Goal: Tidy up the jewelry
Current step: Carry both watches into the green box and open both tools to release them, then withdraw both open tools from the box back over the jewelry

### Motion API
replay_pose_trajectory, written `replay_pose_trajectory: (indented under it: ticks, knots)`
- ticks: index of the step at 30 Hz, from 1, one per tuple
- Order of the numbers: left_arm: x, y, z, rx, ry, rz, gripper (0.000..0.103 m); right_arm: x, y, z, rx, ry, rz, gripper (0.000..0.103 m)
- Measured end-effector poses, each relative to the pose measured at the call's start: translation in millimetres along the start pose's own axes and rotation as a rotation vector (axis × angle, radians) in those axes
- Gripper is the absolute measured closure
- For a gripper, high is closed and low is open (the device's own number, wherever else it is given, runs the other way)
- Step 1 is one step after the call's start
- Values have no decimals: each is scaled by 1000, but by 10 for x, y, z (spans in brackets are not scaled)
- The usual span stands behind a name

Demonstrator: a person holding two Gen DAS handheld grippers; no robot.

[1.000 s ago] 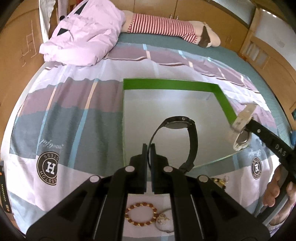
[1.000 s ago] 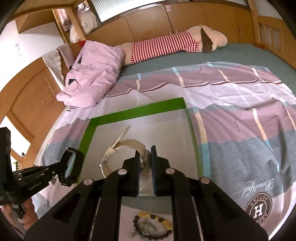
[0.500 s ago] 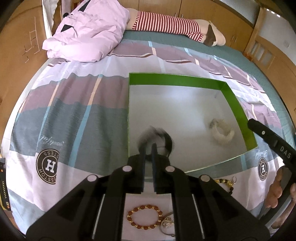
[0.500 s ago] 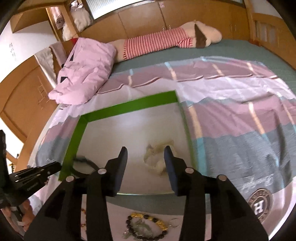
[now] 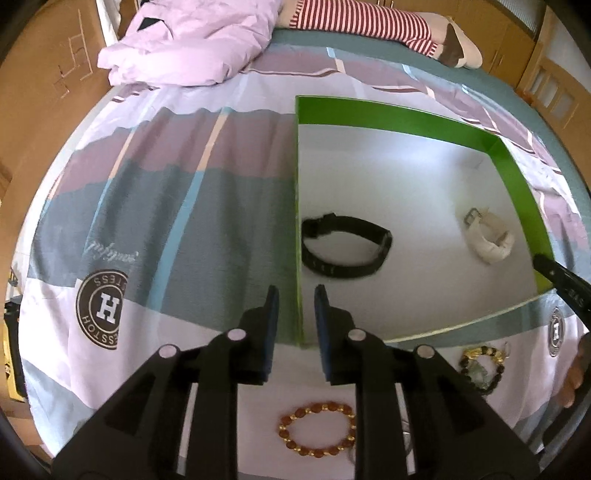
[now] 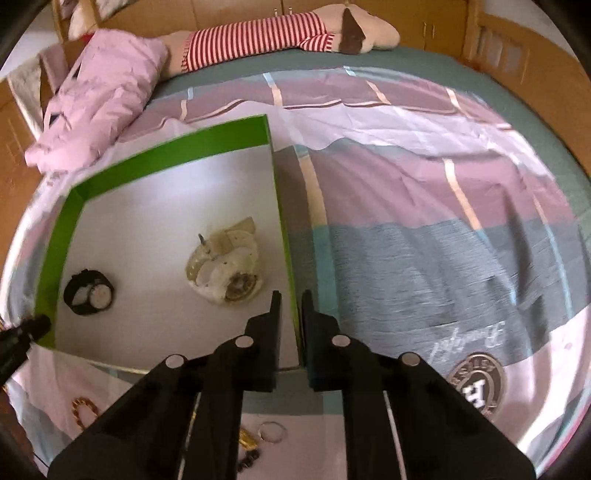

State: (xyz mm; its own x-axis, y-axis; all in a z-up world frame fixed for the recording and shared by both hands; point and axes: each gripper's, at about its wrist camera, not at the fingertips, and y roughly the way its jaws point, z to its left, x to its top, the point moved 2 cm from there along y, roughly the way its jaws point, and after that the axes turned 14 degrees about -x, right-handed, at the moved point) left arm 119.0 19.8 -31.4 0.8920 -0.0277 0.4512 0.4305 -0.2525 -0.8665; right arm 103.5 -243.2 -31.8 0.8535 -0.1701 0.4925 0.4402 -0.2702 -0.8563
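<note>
A green-walled box (image 5: 517,177) with a white floor sits on a bed (image 5: 155,206) covered in a striped quilt, and two watches lie inside it. In the left wrist view the black watch (image 5: 345,245) lies at centre frame, close to the box's left wall, and the white watch (image 5: 489,236) lies at right of frame, near the right wall. The two are well apart.

The left gripper (image 5: 295,306) has its jaws apart and empty, one on each side of the box's left wall near the front corner. The right gripper (image 6: 290,312) likewise has its jaws apart and empty, one on each side of the box's right wall.

Outside the box, on the quilt at the bottom of the left wrist view, lie two bracelets: an amber bead bracelet (image 5: 317,430) at lower centre, and a dark-and-gold bead bracelet (image 5: 482,367) at lower right. A small silver ring (image 6: 272,432) shows at lower centre of the right wrist view.

At the top of that view lie one pink jacket (image 6: 99,99), upper left, and one striped plush toy (image 6: 280,35).
</note>
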Motion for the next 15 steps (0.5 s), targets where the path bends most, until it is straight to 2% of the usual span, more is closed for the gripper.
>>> replay_pose_trajectory:
  ticks: [2, 4, 7, 8, 9, 10, 12, 13, 15]
  knots:
    - [-14, -6, -6, 1, 4, 12, 89, -67, -7, -16, 13, 7, 27, 95]
    - [-36, -10, -29, 15, 19, 24, 89, -136, -57, -29, 18, 3, 38, 96]
    - [-81, -40, -76, 52, 52, 15, 89, -208, -124, -95, 46, 6, -13, 96]
    - [-90, -66, -82, 39, 50, 10, 89, -208, -143, -133, 35, 18, -18, 88]
    - [-94, -101, -74, 20, 40, 6, 89, -214, -189, -189, 22, 35, -8, 75]
    - [-103, -159, -60, 2, 25, 2, 89, -209, -249, -234, 36, 51, -3, 72]
    - [-145, -312, -55, -15, 23, -3, 89, -221, -486, -271, 122, 53, -22, 71]
    - [-192, -398, -57, -8, 37, -2, 89, -246, -590, -254, 147, 31, -28, 71]
    - [-313, -516, -54, 21, 70, 15, 89, -369, -763, -127, 267, -53, -23, 71]
